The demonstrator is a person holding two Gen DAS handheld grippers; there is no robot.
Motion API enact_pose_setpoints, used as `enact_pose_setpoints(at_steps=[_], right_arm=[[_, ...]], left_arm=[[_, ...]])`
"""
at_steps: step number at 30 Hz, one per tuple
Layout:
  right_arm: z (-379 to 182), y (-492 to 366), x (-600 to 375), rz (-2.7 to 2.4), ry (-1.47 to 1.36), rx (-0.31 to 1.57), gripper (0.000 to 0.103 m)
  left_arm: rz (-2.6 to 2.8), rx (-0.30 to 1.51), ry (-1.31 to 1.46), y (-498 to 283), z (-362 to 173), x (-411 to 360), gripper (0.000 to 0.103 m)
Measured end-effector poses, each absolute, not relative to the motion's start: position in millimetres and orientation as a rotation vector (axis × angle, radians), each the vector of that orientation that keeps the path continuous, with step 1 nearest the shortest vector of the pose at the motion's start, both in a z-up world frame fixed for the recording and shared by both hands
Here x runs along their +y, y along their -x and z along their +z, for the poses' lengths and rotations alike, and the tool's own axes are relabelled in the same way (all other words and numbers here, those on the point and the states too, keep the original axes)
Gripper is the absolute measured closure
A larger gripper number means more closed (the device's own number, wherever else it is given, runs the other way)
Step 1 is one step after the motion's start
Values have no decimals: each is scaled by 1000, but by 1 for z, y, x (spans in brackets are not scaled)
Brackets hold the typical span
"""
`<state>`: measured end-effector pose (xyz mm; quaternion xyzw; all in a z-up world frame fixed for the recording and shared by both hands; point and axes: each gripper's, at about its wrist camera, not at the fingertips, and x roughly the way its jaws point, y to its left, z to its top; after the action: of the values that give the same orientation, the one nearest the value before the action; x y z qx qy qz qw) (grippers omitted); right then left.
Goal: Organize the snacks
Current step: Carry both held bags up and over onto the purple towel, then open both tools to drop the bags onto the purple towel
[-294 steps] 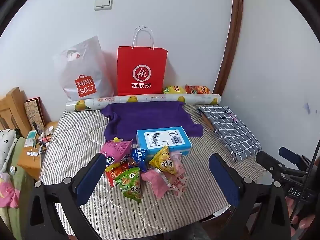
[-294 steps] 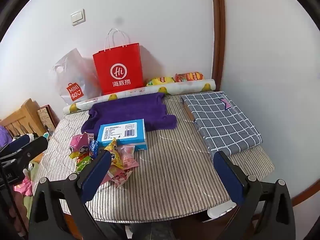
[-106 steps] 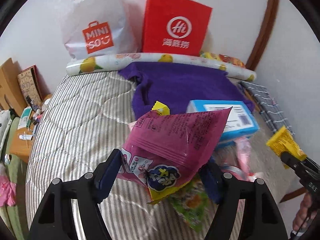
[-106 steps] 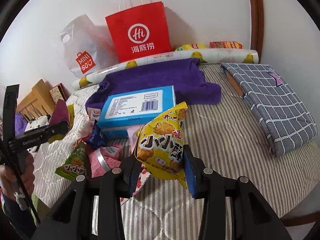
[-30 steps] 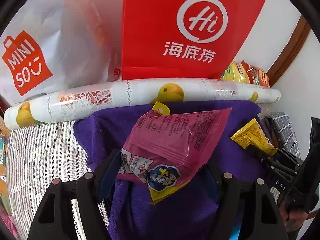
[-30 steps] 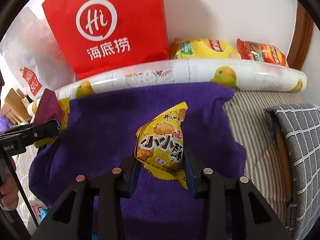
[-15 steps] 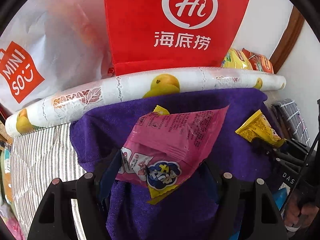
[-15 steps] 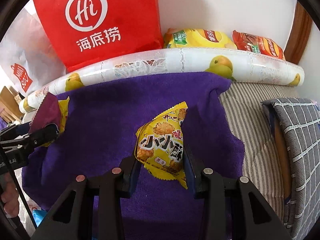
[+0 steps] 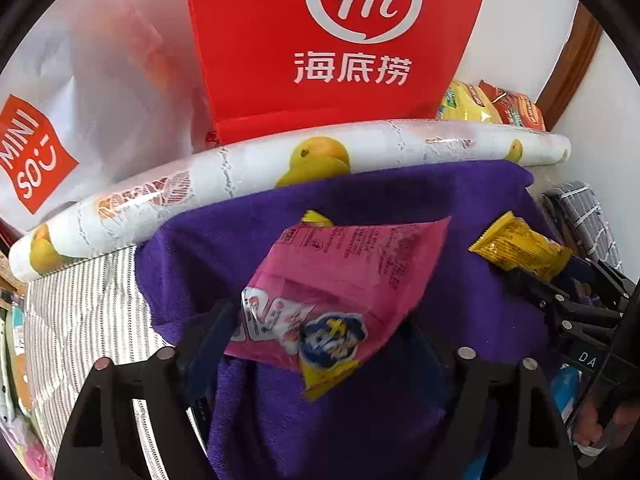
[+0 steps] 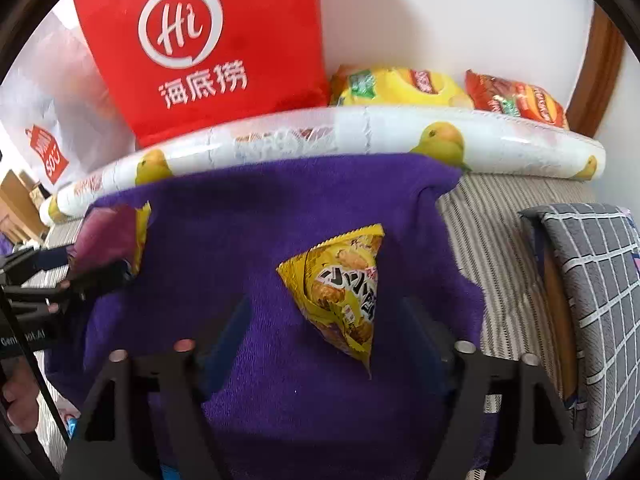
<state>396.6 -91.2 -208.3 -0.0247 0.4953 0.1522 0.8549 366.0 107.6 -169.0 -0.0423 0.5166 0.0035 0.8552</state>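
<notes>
Two snack packets sit over a purple towel [image 10: 280,220] spread on the striped worktop [image 10: 500,208] near its far edge. The right tongs [image 10: 326,316] are opening, their pads clear of the yellow packet [image 10: 340,292] they clenched a second ago; it now lies tilted on the towel between them. The left tongs [image 9: 320,336] are also opening, the pink packet [image 9: 340,280] still between their fingers, its left edge against one pad. Along the far edge lies one fruit-printed roll [image 9: 240,176], with one red paper bag [image 9: 328,40], one white plastic bag [image 9: 80,92] and two chip bags [image 10: 400,86] behind. A checked grey cloth [image 10: 592,280] covers the right edge.
</notes>
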Motion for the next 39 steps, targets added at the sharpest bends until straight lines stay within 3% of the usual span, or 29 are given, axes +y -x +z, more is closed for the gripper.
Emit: enact_pose_setpoints(at_steps=[19, 32, 39], right_arm=[[-162, -373, -100, 391, -49, 893, 22], [-108, -302, -116, 288, 71, 818, 22], [-92, -267, -138, 302, -2, 817, 22]], left_arm=[[-70, 988, 227, -346, -123, 126, 14], [-104, 907, 171, -323, -84, 108, 14], [-149, 886, 192, -311, -68, 102, 14]])
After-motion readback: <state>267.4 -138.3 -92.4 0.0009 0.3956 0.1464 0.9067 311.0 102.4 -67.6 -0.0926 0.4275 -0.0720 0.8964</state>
